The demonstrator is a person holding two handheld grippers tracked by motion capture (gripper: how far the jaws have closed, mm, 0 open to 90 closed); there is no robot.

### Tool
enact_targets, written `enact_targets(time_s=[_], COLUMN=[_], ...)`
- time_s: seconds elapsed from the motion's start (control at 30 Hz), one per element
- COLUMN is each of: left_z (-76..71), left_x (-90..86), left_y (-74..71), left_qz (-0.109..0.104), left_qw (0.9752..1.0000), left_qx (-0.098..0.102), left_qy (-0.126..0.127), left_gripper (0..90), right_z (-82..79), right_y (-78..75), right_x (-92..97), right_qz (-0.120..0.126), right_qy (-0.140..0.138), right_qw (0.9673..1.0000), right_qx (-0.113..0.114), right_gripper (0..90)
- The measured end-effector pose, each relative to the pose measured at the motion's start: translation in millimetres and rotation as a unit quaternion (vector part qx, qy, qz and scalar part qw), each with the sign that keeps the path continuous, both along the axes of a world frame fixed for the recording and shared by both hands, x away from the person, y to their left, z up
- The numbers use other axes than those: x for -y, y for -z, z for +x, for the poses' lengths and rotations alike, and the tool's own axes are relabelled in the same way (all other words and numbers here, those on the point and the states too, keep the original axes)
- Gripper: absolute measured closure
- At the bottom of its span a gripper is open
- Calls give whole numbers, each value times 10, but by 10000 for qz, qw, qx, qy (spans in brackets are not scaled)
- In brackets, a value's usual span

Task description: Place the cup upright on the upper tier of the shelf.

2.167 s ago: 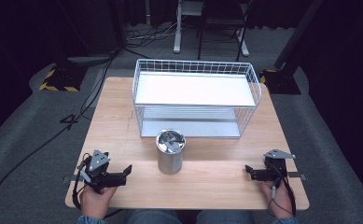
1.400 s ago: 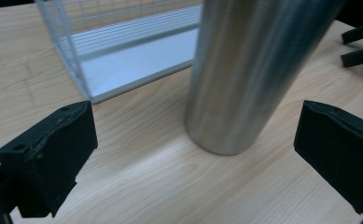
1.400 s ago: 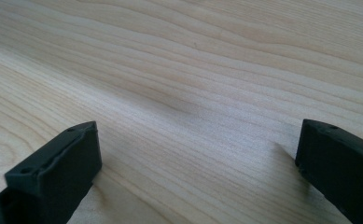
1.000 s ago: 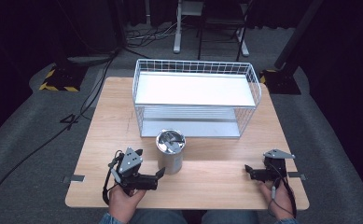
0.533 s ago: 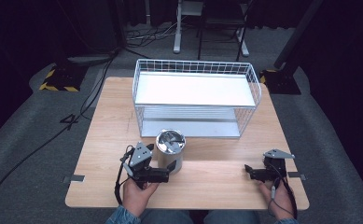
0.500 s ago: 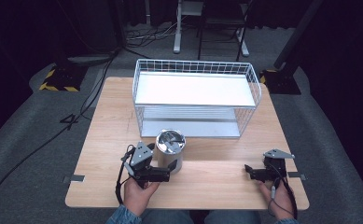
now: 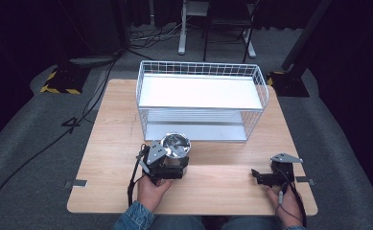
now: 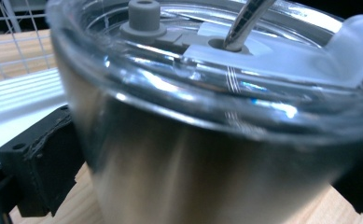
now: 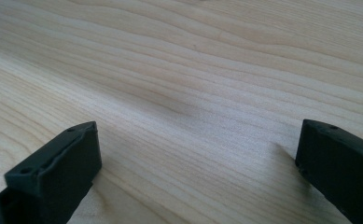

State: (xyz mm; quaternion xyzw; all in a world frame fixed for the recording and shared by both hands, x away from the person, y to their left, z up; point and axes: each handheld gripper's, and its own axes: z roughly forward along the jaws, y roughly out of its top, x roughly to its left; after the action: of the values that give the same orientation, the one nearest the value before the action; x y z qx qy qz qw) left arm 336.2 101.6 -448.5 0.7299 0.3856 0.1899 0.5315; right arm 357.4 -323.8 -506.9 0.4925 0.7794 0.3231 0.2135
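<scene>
One steel tumbler (image 7: 175, 146) sits between the left claw's (image 7: 167, 168) parted jaws; right claw (image 7: 257, 176) gapes empty.

A light wooden table (image 7: 112, 143) carries a white wire basket (image 7: 201, 103) and a steel tumbler (image 7: 175, 146).

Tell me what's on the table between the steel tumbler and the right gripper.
Nothing: in the high view, only bare wooden table lies between the steel tumbler and the right gripper.

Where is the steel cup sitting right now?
In the high view the steel cup stands on the wooden table, just in front of the wire rack, left of centre, with the left gripper around it.
</scene>
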Motion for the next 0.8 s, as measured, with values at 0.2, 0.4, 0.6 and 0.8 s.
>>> enact_targets(time_s=[0.2,0.4,0.6,0.8], left_z=[67,87,91,90], left_x=[54,62,73,72], left_y=[54,81,82,70], left_qz=[64,-102,-106,-14], left_qw=[9999,9999,9999,10000], left_qx=[83,114,37,38], left_qy=[2,29,-9,2], left_gripper=[0,2,6,12], right_z=[0,0,0,-3], right_y=[0,0,0,0], right_x=[0,0,-1,-2], right_qz=[-2,-2,0,-3], right_qy=[0,1,2,18], right_qw=[10000,10000,10000,10000], right_qx=[-1,2,1,2], right_gripper=[3,3,3,3])
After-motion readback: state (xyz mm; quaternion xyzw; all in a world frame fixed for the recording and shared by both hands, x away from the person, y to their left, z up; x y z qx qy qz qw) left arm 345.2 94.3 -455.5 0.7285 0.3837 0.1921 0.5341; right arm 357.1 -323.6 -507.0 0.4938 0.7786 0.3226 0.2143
